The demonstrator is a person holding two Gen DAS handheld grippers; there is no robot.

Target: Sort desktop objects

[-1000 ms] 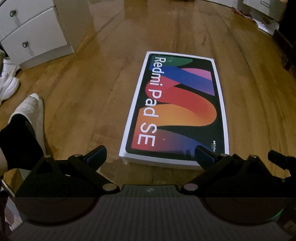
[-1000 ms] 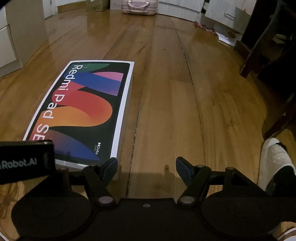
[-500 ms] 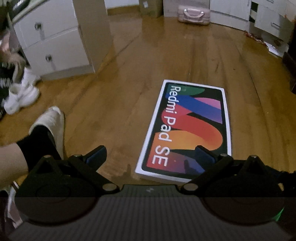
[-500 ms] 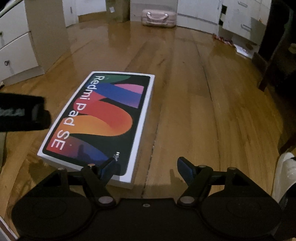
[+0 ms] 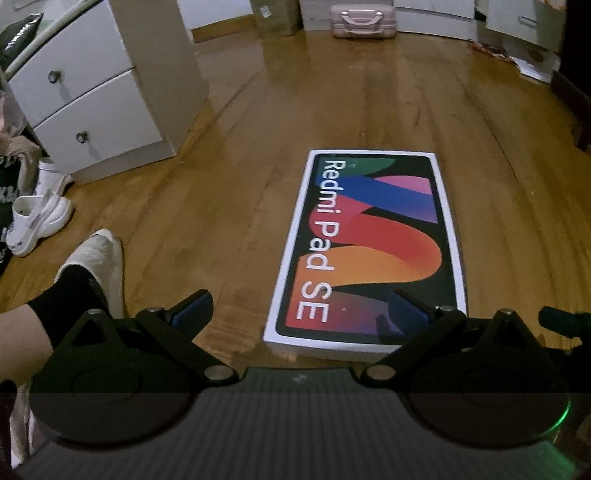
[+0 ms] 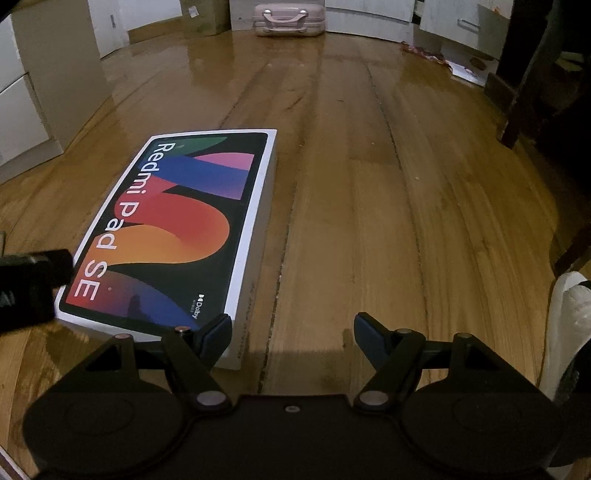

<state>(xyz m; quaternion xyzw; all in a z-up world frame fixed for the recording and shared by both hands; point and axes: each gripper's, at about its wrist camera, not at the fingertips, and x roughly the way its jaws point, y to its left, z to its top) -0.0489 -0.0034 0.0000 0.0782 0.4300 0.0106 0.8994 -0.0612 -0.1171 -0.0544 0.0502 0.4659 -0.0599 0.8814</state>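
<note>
A flat white Redmi Pad SE box (image 5: 369, 251) with a colourful lid lies on the wooden floor. It also shows in the right wrist view (image 6: 177, 229). My left gripper (image 5: 301, 314) is open and empty, held above the floor at the box's near end, its right finger over the box's near right corner. My right gripper (image 6: 291, 332) is open and empty, just right of the box's near right corner. The left gripper's body (image 6: 29, 284) shows at the left edge of the right wrist view.
A white drawer unit (image 5: 103, 96) stands at the left. White shoes (image 5: 37, 218) lie beside it. My slippered foot (image 5: 92, 266) is at the near left, another (image 6: 569, 317) at the right. A pink case (image 6: 288, 18) sits far back. Dark furniture legs (image 6: 524, 85) stand right.
Both grippers have risen and pulled back from the box, so more of the room shows. The box has not moved. Both stay open.
</note>
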